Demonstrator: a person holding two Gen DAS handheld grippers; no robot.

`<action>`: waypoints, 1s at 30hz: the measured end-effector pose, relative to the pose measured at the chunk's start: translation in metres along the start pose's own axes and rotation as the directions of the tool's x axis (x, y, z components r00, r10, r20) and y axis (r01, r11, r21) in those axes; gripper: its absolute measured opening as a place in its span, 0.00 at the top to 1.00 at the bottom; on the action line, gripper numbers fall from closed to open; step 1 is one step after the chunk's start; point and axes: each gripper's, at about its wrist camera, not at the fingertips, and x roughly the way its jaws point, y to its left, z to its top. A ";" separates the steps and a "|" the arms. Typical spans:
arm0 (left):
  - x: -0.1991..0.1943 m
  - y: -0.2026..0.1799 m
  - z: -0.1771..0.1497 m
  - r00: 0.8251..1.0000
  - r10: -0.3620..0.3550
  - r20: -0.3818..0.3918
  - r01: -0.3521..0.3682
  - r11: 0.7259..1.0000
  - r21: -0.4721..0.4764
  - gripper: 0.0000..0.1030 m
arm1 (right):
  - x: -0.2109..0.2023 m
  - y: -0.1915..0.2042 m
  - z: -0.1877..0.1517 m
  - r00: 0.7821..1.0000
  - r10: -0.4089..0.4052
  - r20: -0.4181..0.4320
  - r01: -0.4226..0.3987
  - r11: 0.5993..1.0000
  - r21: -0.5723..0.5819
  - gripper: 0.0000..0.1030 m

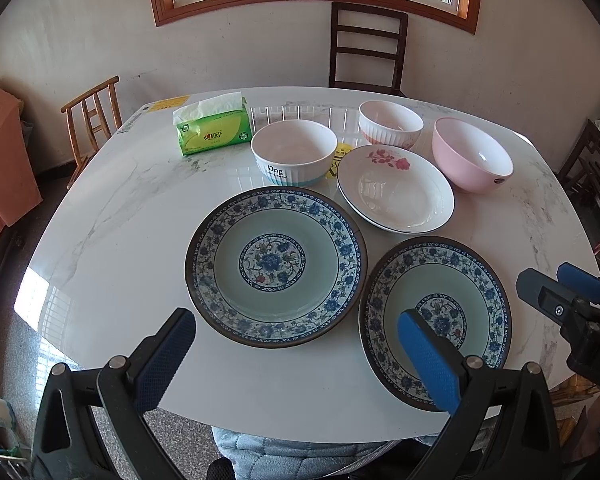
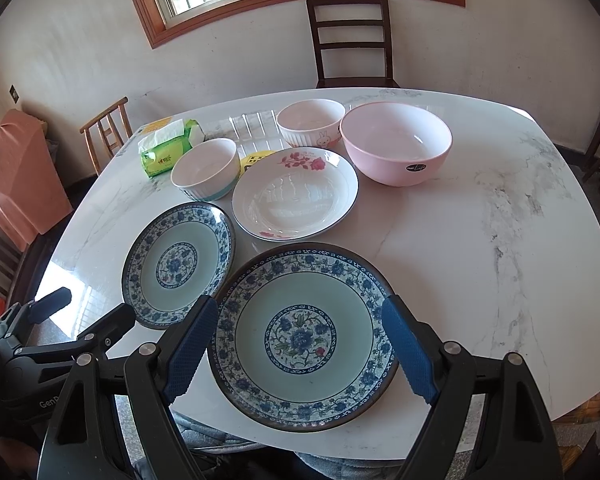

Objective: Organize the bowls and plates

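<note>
Two blue-patterned plates lie side by side near the table's front edge, the left one [image 1: 276, 266] [image 2: 178, 266] and the right one [image 1: 436, 320] [image 2: 304, 336]. Behind them are a white plate with red flowers [image 1: 396, 192] [image 2: 296, 196], a white ribbed bowl with a blue base [image 1: 294, 152] [image 2: 204, 168], a ribbed bowl with a pink base [image 1: 390, 124] [image 2: 310, 122] and a pink bowl [image 1: 472, 154] [image 2: 396, 142]. My left gripper [image 1: 296, 317] [image 2: 88, 312] hangs open above the front edge by the left plate. My right gripper [image 2: 300, 304] [image 1: 556, 284] is open above the right plate, holding nothing.
A green tissue pack [image 1: 212, 128] [image 2: 168, 148] lies at the back left of the white marble table [image 1: 120, 200] [image 2: 480, 240]. A dark chair [image 1: 366, 48] stands behind the table, a light wooden chair [image 1: 94, 116] at its left. A yellow label [image 1: 340, 156] lies between the dishes.
</note>
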 end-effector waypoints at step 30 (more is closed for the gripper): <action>0.011 0.021 0.003 0.999 -0.047 -0.027 0.045 0.997 -0.069 0.00 | 0.007 0.009 0.000 0.998 0.057 -0.004 -0.057 0.998 -0.034 0.21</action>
